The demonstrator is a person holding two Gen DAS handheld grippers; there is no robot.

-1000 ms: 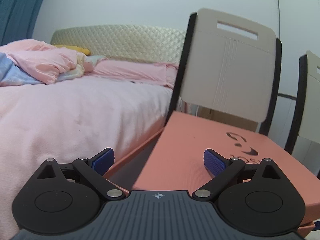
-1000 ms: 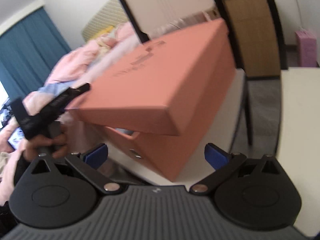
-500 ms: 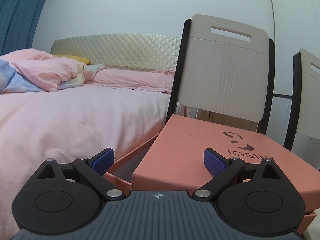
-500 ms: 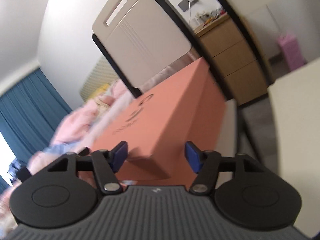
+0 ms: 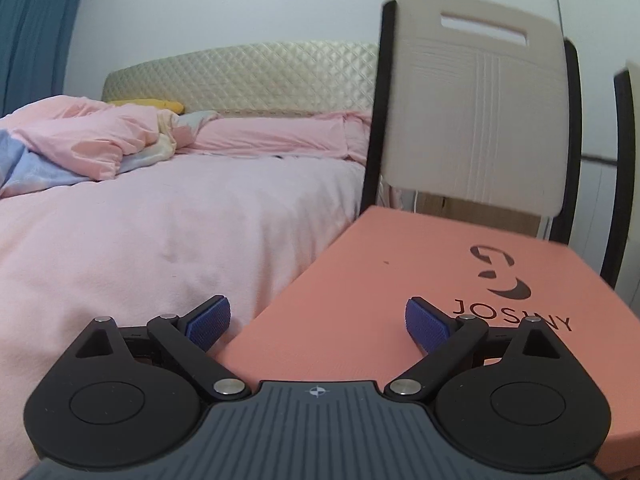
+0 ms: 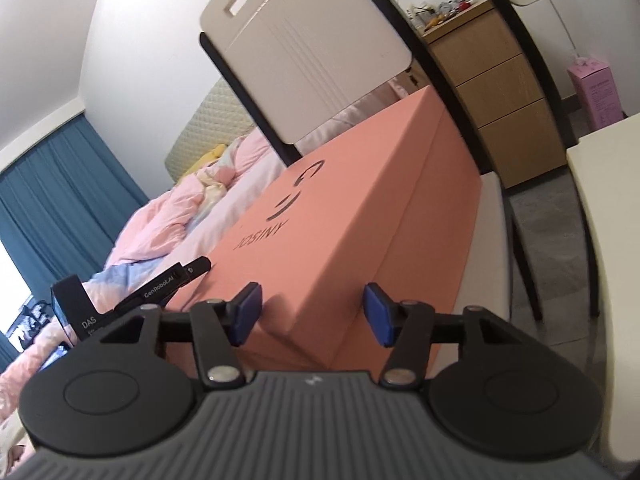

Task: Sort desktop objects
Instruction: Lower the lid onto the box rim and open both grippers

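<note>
Left wrist view: my left gripper (image 5: 318, 322) sits spread wide over the near left corner of the lid (image 5: 420, 292), gripping nothing, one pad (image 5: 210, 320) hanging off the left edge toward the bed (image 5: 160, 232), the other above the lid's top. The box (image 6: 360, 216) stands on a chair (image 6: 490, 216), its far end against the backrest (image 5: 472, 120). Lid looks seated flat, logo up.

Right wrist view: my right gripper (image 6: 314, 316) is partly open, nothing between its pads, aimed at the near corner of the box. I see the left gripper resting at the lid's left edge.

How will it handle? I reckon stiff cardboard, light, smooth matte sides, a bit slippery for pads. The lid is a loose sleeve, so lifting by the top alone would likely just pull it off. I'd pinch the lid's rim at a long edge for opening, or squeeze both long sides low down to carry the whole box. Corners could dent if I clench hard. Contents are hidden, so weight stays a guess.
</note>
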